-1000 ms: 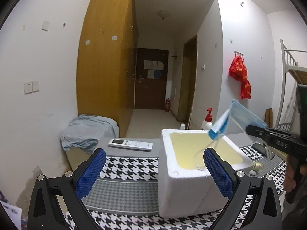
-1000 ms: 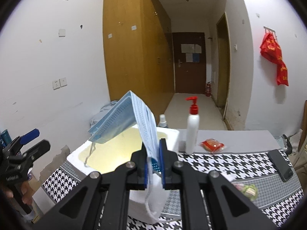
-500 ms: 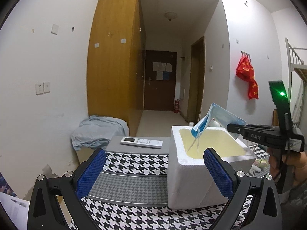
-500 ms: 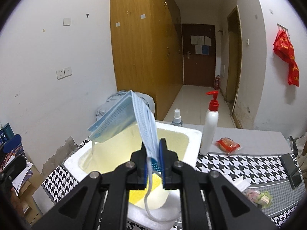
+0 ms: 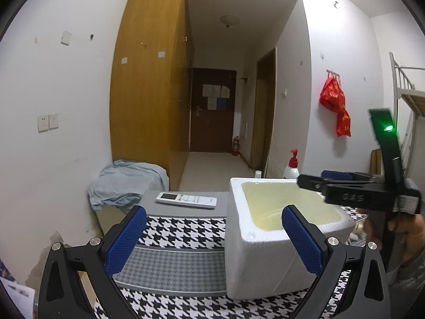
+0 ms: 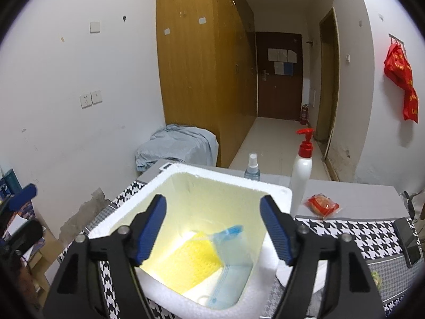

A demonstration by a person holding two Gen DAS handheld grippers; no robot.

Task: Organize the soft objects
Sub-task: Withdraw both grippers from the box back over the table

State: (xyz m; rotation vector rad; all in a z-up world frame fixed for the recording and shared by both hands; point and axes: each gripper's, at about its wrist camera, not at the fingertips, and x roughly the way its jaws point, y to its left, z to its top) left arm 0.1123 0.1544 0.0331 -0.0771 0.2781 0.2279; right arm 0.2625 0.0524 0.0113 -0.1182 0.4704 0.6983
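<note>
A white foam box (image 6: 231,186) stands on the houndstooth cloth; it also shows in the left wrist view (image 5: 255,250). Inside it lie a yellow sponge (image 6: 186,260) and a blue face mask (image 6: 233,268). My right gripper (image 6: 213,230) is open and empty above the box; it also shows in the left wrist view (image 5: 318,183) over the box's far right rim. My left gripper (image 5: 212,239) is open and empty, held to the left of the box above the cloth.
A white remote (image 5: 186,200) lies behind the cloth. A pump bottle (image 6: 301,170), a small spray bottle (image 6: 251,168) and a red packet (image 6: 322,204) stand behind the box. A phone (image 6: 407,239) lies at right. A grey-blue cloth heap (image 6: 178,143) sits by the wardrobe.
My right gripper has opened and let go of the blue mask, which now lies in the foam box. The left gripper stayed open and drew slightly back.
</note>
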